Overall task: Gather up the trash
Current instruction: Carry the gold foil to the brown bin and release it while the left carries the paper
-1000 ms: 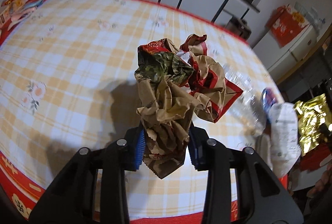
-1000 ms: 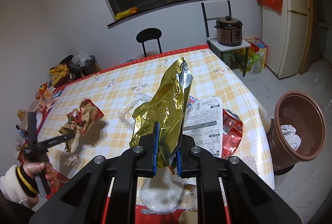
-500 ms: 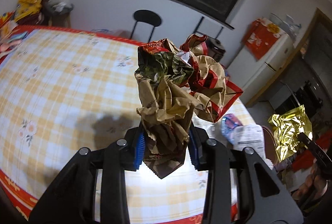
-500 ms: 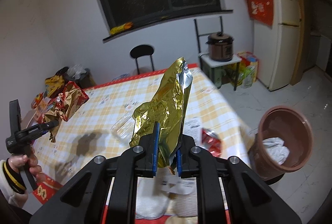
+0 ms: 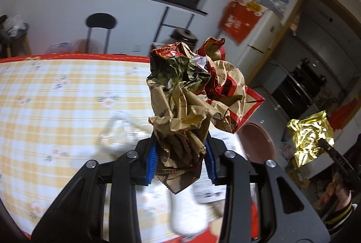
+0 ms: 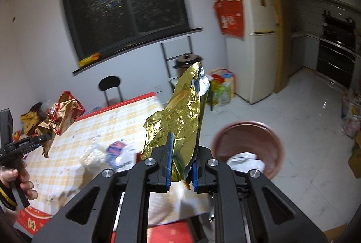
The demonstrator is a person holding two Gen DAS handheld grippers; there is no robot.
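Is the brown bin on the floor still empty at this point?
No: in the right wrist view the brown bin already holds crumpled white trash at its bottom.

Bin (image 6: 248, 141) stands on the floor just beside the table (image 6: 94, 130) corner; mouth open upward, white trash (image 6: 246, 159) low inside, room above it. Air over the rim is free in the right wrist view.

Tile floor (image 6: 304, 107) beyond the bin is bare up to the fridge (image 6: 252, 44). Bags (image 6: 222, 87) and a pot on a stand (image 6: 187, 61) crowd the wall side.

Near table edge is cluttered: clear plastic tray (image 5: 119, 132), printed wrappers (image 6: 117, 150), blurred. Far checked cloth (image 5: 56, 89) is open.

Each gripper's load sticks up ahead of its fingers: crumpled paper bag (image 5: 191, 103), gold foil bag (image 6: 180, 116).
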